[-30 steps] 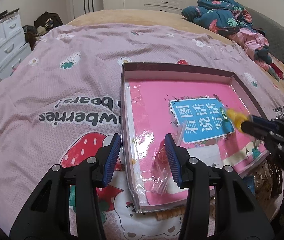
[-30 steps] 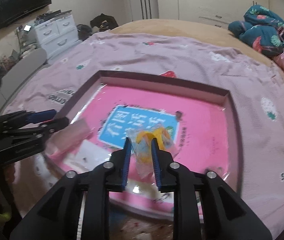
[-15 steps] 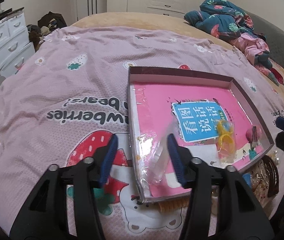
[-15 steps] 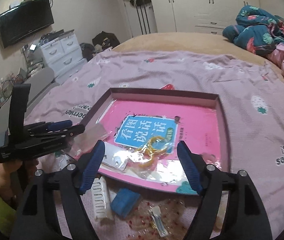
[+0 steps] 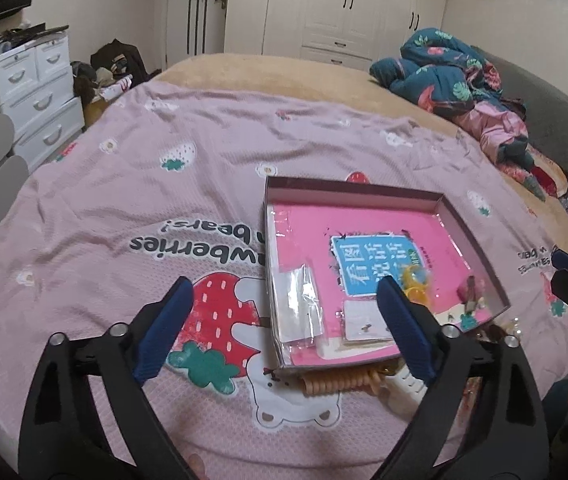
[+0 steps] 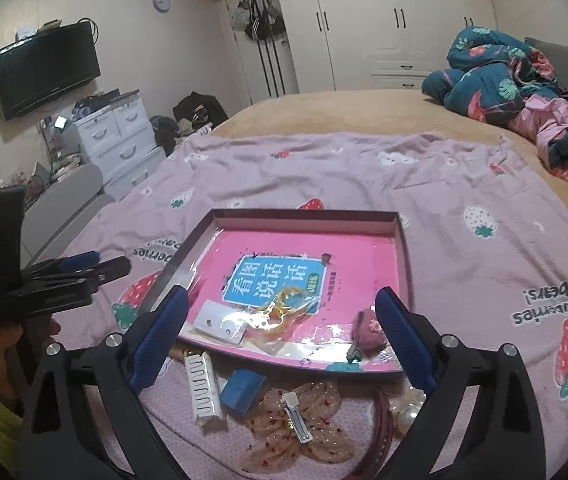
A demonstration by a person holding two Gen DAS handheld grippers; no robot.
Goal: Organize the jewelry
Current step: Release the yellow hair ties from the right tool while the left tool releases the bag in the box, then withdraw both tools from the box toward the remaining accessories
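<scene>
Both tools, left (image 5: 284,320) and right (image 6: 280,332), were held wide open and empty above the bed. A shallow pink-lined cardboard tray (image 6: 304,215) already contained a clear plastic sleeve (image 5: 298,304), a bagged yellow ring (image 6: 284,308), a white earring card (image 6: 220,322) and a pink rosette clip (image 6: 370,332). A white comb (image 6: 203,390), blue block (image 6: 243,390), gauze bow clip (image 6: 300,420) and pearl headband (image 6: 404,412) remained unsorted beside it; roughly half was judged done.

Headband (image 6: 380,436) partly hidden behind right tool (image 6: 280,336) arm.
</scene>
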